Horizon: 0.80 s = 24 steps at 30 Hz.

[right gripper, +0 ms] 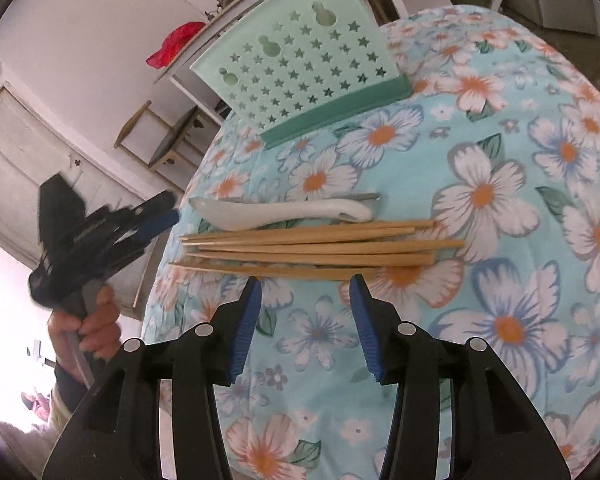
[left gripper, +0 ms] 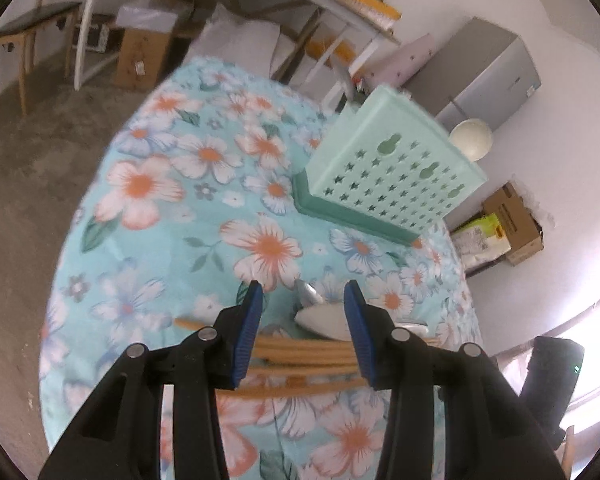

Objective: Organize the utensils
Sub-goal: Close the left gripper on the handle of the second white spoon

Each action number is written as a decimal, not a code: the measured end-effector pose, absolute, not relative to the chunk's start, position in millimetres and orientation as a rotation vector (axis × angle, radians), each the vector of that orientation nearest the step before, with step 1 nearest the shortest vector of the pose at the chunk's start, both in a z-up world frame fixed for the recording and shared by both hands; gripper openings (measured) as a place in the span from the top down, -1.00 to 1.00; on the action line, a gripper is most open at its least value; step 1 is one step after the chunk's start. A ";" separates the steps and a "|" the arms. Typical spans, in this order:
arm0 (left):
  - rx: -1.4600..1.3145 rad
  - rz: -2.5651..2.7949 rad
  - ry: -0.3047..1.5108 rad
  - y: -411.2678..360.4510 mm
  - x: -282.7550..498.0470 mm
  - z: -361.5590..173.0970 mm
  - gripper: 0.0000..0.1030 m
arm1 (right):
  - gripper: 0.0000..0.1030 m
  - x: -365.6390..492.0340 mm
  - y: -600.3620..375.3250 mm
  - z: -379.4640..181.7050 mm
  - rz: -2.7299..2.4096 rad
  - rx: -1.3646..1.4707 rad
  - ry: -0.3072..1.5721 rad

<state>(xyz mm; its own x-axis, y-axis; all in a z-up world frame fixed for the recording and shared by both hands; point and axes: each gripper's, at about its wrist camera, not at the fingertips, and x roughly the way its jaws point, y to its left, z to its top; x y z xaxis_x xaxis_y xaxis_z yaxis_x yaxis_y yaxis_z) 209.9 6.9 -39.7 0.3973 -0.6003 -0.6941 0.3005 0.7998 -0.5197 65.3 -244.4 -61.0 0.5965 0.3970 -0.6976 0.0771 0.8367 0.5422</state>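
Blue pads on my right gripper [right gripper: 304, 284] stand apart with nothing between them, hanging low in the right wrist frame just short of the nearest of the wooden chopsticks [right gripper: 312, 246]. Those sticks lie in a loose bundle across the middle of the frame on the floral tablecloth [right gripper: 500, 200]. Just beyond them, touching or nearly so, lies a white ceramic spoon [right gripper: 284, 212], and a grey metal piece [right gripper: 366, 197] pokes out behind its handle; I think it is another utensil, but too little shows. Further up, at top centre, the mint-green holder [right gripper: 296, 68] with star cut-outs stands on its darker green base.

At the left edge of that frame a hand [right gripper: 94, 326] holds my left gripper [right gripper: 168, 210] beside the table's end. In the left wrist view, my left gripper [left gripper: 302, 290] also has its jaws parted and empty, above the chopsticks [left gripper: 304, 354] and spoon [left gripper: 320, 320]; the holder [left gripper: 392, 172] sits upper right.
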 end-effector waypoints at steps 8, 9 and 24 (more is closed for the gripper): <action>-0.481 -0.514 1.186 13.2 244.9 -61.6 0.17 | 0.10 60.7 -252.9 -61.6 0.203 0.577 0.903; -0.501 -0.512 1.183 16.4 245.6 -60.6 0.17 | 0.09 57.8 -255.5 -61.0 0.204 0.582 0.902; -0.646 -0.585 1.344 3.6 272.7 -81.3 0.16 | 0.07 52.7 -257.4 -63.6 0.226 0.621 0.898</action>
